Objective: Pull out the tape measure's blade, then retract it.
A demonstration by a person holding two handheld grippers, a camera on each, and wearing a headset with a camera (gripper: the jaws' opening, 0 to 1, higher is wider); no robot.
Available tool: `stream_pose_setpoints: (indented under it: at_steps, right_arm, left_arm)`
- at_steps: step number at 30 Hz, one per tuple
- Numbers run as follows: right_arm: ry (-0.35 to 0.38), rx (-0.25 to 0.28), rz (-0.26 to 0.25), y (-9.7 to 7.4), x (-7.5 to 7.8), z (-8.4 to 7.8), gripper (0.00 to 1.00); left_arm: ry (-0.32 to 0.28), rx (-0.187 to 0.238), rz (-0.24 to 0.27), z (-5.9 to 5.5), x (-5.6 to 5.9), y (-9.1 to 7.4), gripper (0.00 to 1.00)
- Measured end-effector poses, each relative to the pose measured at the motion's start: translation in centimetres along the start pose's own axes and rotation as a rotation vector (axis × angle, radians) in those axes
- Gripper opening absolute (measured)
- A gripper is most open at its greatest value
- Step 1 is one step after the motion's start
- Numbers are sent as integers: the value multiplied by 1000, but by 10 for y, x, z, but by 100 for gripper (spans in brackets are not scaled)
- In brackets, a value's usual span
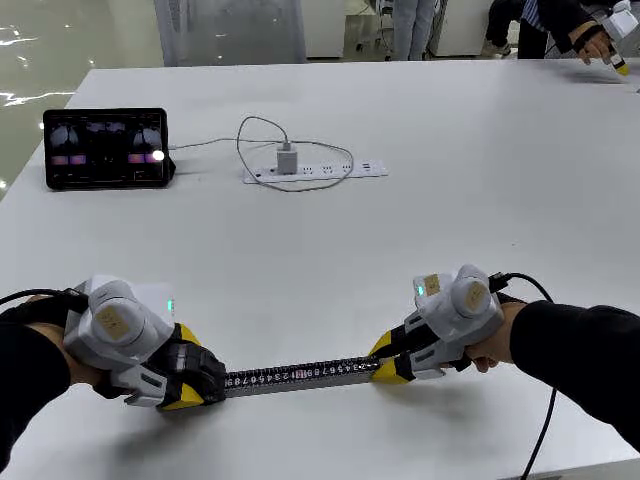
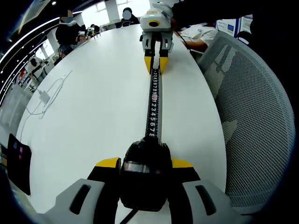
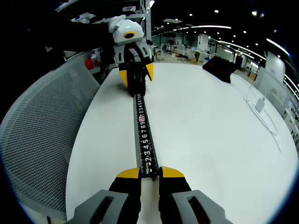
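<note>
My left gripper (image 2: 145, 164) is clamped around the black, rounded plastic case of the tape measure (image 2: 144, 184). My right gripper (image 3: 149, 173) is pinched tight on the tip of its dark steel blade with white numerals (image 1: 300, 375), which runs straight between the two low along the near side of the white tabletop (image 1: 420, 200). I judge the pull-out largely done, with a good run of blade out; feeding it back into the case remains.
</note>
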State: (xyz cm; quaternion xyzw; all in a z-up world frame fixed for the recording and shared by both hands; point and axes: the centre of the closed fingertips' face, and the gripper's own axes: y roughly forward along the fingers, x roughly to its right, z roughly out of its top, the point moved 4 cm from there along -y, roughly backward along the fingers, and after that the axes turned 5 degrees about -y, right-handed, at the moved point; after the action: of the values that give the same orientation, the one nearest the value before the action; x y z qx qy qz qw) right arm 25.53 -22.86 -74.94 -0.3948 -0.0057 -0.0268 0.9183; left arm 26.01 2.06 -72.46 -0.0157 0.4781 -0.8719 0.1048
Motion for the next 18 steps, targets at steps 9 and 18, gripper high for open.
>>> stream_pose_setpoints:
  at_steps: [9,18]
  right_arm:
    - [5,-6,-4,-5,0,-4,10]
    - [7,-9,-7,-8,0,-7,10]
  left_arm:
    - [0,-1,2,0,0,0,34]
    - [0,1,0,0,0,0,34]
